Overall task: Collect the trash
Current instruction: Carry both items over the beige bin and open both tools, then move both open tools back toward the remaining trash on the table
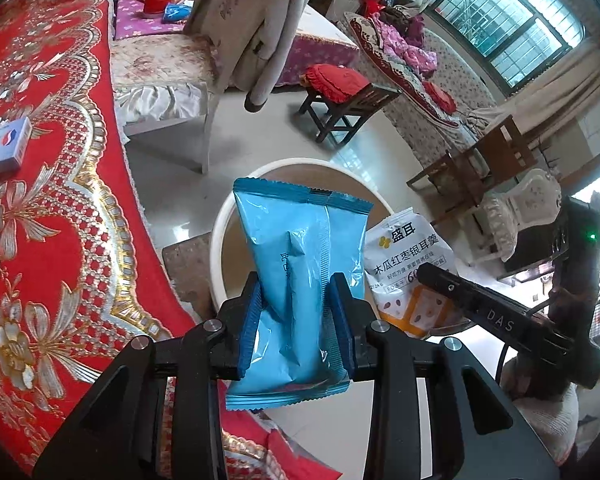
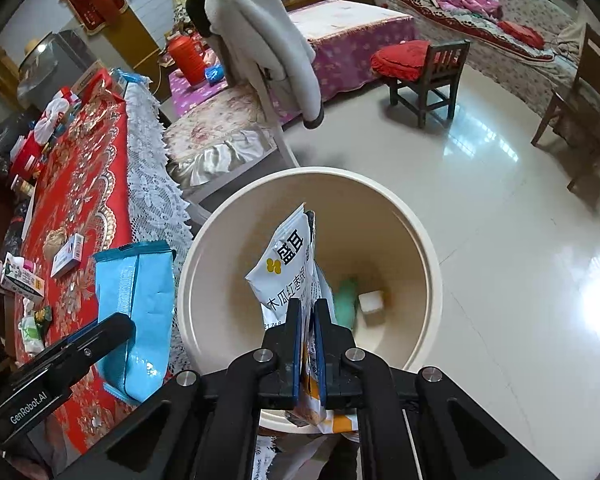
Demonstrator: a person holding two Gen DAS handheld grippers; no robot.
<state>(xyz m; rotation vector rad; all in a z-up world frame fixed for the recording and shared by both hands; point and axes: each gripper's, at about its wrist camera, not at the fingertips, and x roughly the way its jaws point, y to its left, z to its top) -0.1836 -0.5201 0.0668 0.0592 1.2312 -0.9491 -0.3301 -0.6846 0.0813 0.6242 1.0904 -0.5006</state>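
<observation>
We can't see the bottom end of either packet clearly. The blue wrapper [image 1: 296, 280] runs down behind our left gripper [image 1: 298, 320] in the left wrist view, and the white pouch [image 2: 288, 276] is cut off by the right gripper [image 2: 308, 336] frame in the right wrist view, so only its orange lower corner pokes out below. The printing on the blue wrapper is too faint to read. The far table clutter in the right view is small and jumbled; we can only make out small boxes and a carton.

Bin contents, right wrist view: cream bin [image 2: 428, 256] on the floor beside the red tablecloth [image 2: 84, 184], mouth open toward us. At the bottom sit a pale green item [image 2: 346, 300] and a white block [image 2: 372, 304], just beside each other. The green one is partly hidden behind the pouch, so we can't tell what it is.

Jaws:
- Left: pads pressed on both sides of the blue wrapper, which stands upright between them with its crimped top edge up.
- Right: pads nearly together, clamped on the white pouch, which sticks up edge-on.

Position — both packets are held above the bin. The white pouch is over the bin's mouth. The blue wrapper is near the rim on the table side; seen from the left wrist it overlaps the bin [image 1: 220, 236], and seen from the right it hangs over the tablecloth edge. A blue-and-white box [image 1: 4, 148] lies on the tablecloth, well apart.
</observation>
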